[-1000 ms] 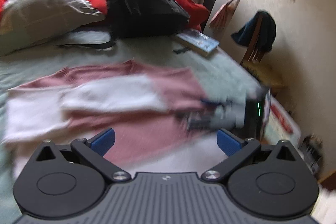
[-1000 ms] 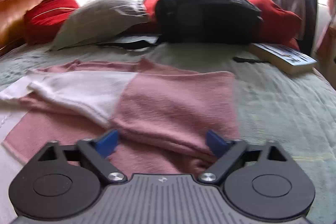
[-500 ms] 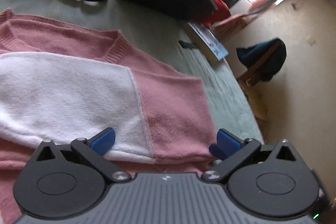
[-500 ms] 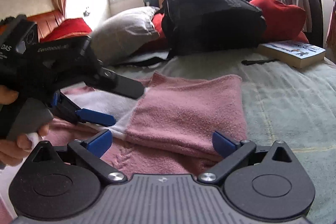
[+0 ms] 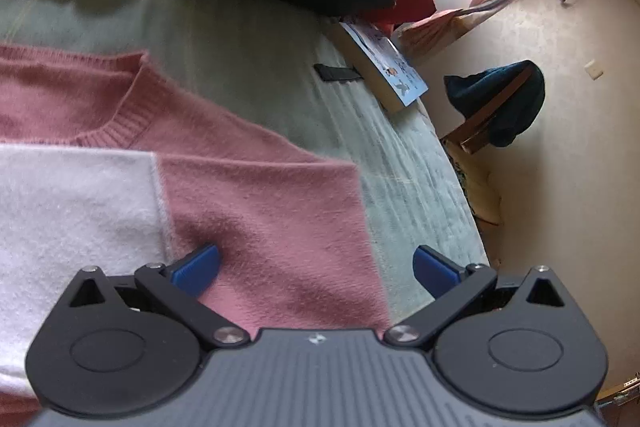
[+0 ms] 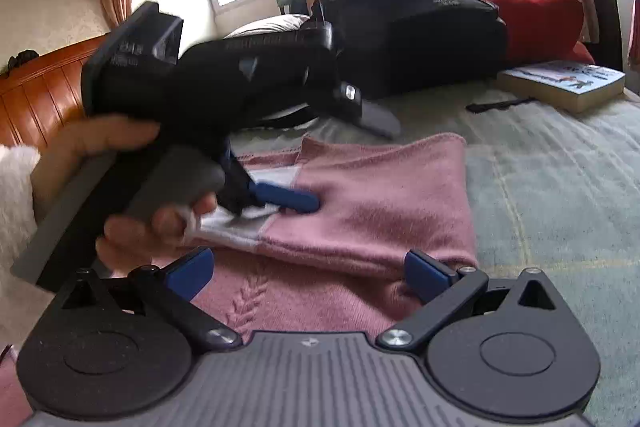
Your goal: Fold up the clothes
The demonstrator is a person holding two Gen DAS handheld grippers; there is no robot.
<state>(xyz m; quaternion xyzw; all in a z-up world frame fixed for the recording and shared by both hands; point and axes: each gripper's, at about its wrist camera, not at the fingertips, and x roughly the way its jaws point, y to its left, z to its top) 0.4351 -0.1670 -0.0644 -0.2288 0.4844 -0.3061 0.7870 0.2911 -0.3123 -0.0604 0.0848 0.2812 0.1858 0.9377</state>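
A pink and white knitted sweater lies flat on the green bedspread, one sleeve folded across its chest. My left gripper is open and low over the folded sleeve; its left finger presses the pink knit, while the right one hangs past the sweater's right edge. In the right wrist view a hand holds that gripper, with one blue finger resting on the sweater. My right gripper is open just above the sweater's body, nothing between its fingers.
A black backpack and a red cushion stand at the head of the bed. A book and a small black strap lie to the right. The bed's right edge drops toward a chair with a dark garment.
My left gripper came down from above the bed onto the sweater's right side and now shows in the right wrist view. The right gripper stays open, barely shifted.
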